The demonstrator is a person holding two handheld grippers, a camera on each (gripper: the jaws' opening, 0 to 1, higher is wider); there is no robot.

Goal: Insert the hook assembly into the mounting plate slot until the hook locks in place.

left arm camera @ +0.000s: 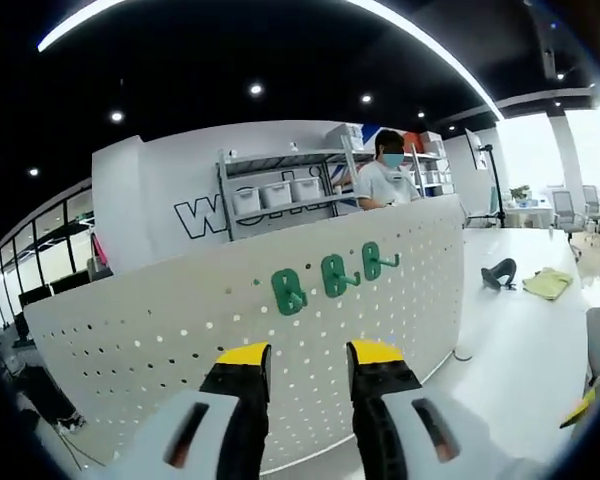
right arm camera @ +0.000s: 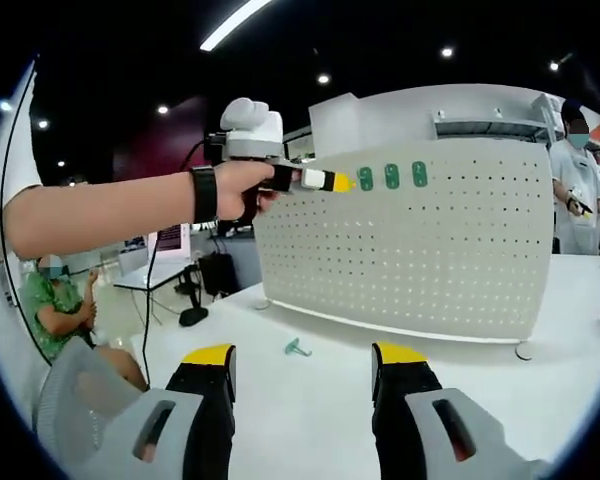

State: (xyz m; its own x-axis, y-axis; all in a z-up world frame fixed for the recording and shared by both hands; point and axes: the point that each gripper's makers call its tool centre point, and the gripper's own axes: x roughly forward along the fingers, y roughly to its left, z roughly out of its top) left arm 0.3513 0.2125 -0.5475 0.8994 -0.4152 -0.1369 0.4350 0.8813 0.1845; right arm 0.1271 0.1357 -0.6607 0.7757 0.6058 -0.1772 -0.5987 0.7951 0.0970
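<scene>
A white pegboard plate (left arm camera: 180, 330) stands upright on the table, with three green hooks (left arm camera: 335, 275) fixed in a row near its top. My left gripper (left arm camera: 310, 358) is open just in front of the board, below the hooks, with nothing between its yellow tips. In the right gripper view a hand holds the left gripper (right arm camera: 340, 182) up at the board's (right arm camera: 430, 250) upper left corner, beside the three green hooks (right arm camera: 392, 176). One loose green hook (right arm camera: 297, 348) lies on the table before the board. My right gripper (right arm camera: 303, 358) is open and empty, low over the table.
A masked person (left arm camera: 385, 175) stands behind the board by grey shelves with bins (left arm camera: 275, 195). A black object (left arm camera: 500, 272) and a yellow cloth (left arm camera: 547, 283) lie on the white table (left arm camera: 520, 340) to the right. A seated person (right arm camera: 55, 300) is at the left.
</scene>
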